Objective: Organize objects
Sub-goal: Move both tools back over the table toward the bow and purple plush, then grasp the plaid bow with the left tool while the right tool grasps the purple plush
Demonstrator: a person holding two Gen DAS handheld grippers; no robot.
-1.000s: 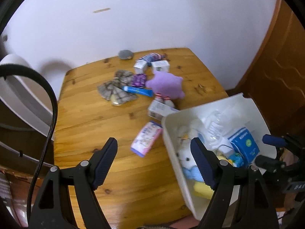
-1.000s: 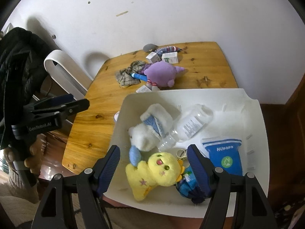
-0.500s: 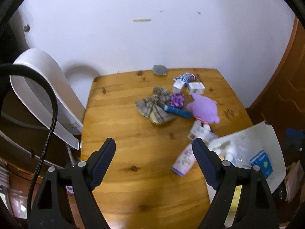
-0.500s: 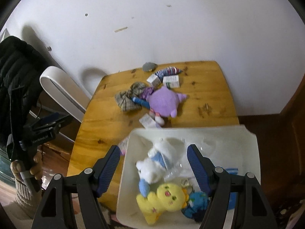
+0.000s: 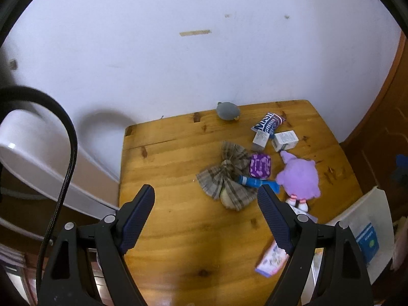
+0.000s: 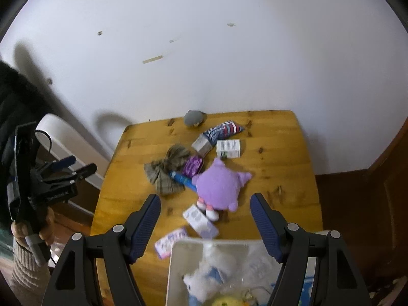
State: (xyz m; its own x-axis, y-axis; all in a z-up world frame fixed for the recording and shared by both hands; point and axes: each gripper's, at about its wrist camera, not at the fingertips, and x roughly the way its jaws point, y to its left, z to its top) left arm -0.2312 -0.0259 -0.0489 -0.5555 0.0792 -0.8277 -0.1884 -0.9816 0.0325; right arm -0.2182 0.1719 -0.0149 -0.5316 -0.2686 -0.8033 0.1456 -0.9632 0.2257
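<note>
A wooden table (image 5: 178, 216) (image 6: 280, 168) carries a purple plush (image 5: 298, 176) (image 6: 219, 188), a plaid bow (image 5: 227, 176) (image 6: 165, 170), a blue tube (image 5: 255, 181) (image 6: 181, 177), a purple pouch (image 5: 260, 165) (image 6: 193, 165), small white boxes (image 5: 285, 139) (image 6: 228, 148), a striped packet (image 5: 267, 123) (image 6: 223, 130) and a grey plush (image 5: 227, 110) (image 6: 194, 117). A white bin (image 6: 193, 244) (image 5: 367, 211) at the near edge holds a white plush (image 6: 211, 278). My left gripper (image 5: 206, 216) and right gripper (image 6: 205, 221) both hang open and empty above the near side.
A pink pack (image 5: 271, 260) (image 6: 170, 242) and a white box (image 6: 200, 223) lie beside the bin. A white chair back (image 5: 38, 158) (image 6: 63, 142) stands left of the table. A hand (image 6: 33, 232) holds the left gripper tool at far left. Brown wooden panelling (image 5: 377, 132) is on the right.
Both grippers have drawn back and risen from the bin, so the table and its objects look smaller and farther. The bin has slid to the frame edges. Jaw openings look unchanged.
</note>
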